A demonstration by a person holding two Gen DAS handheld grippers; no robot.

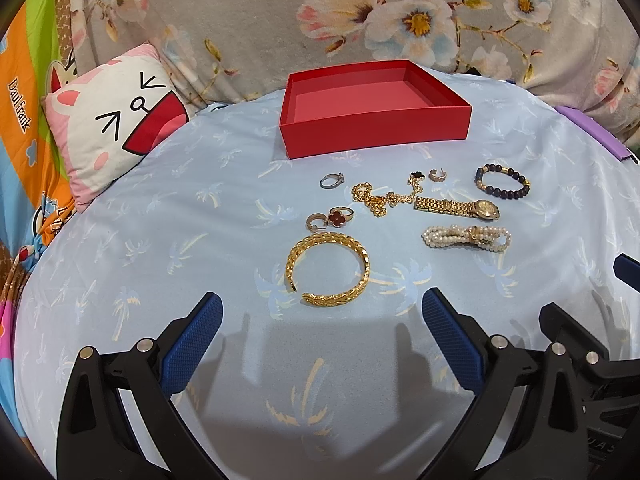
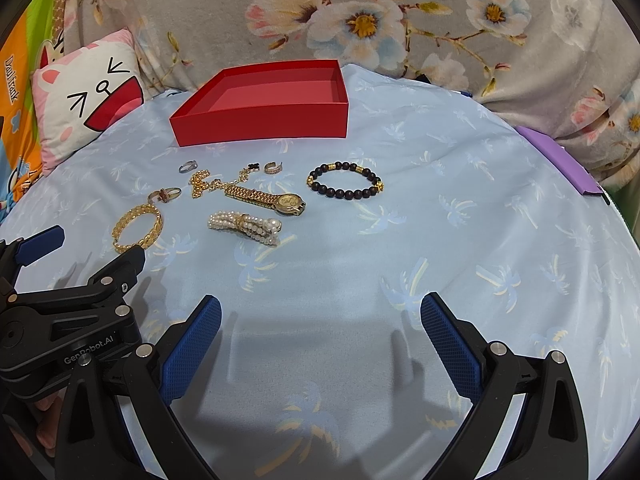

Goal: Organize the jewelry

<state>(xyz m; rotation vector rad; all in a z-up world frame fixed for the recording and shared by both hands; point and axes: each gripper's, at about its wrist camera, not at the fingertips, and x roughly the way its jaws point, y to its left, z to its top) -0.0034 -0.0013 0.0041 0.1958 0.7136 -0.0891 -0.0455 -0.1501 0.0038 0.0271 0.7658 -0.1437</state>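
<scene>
An empty red box (image 1: 372,136) (image 2: 260,126) stands at the back of the blue cloth. In front of it lie a gold bangle (image 1: 326,270) (image 2: 138,229), a gold watch (image 1: 460,206) (image 2: 268,200), a pearl bracelet (image 1: 466,237) (image 2: 246,226), a dark bead bracelet (image 1: 502,182) (image 2: 344,180), a gold chain (image 1: 380,198) (image 2: 208,184) and several rings (image 1: 332,180) (image 2: 188,166). My left gripper (image 1: 322,322) is open and empty, just short of the bangle. My right gripper (image 2: 320,322) is open and empty, nearer than the pearl bracelet.
A cat-face pillow (image 1: 116,120) (image 2: 84,100) lies at the back left. A floral blanket (image 1: 360,12) runs behind the box. A purple object (image 2: 560,160) sits at the right edge of the cloth.
</scene>
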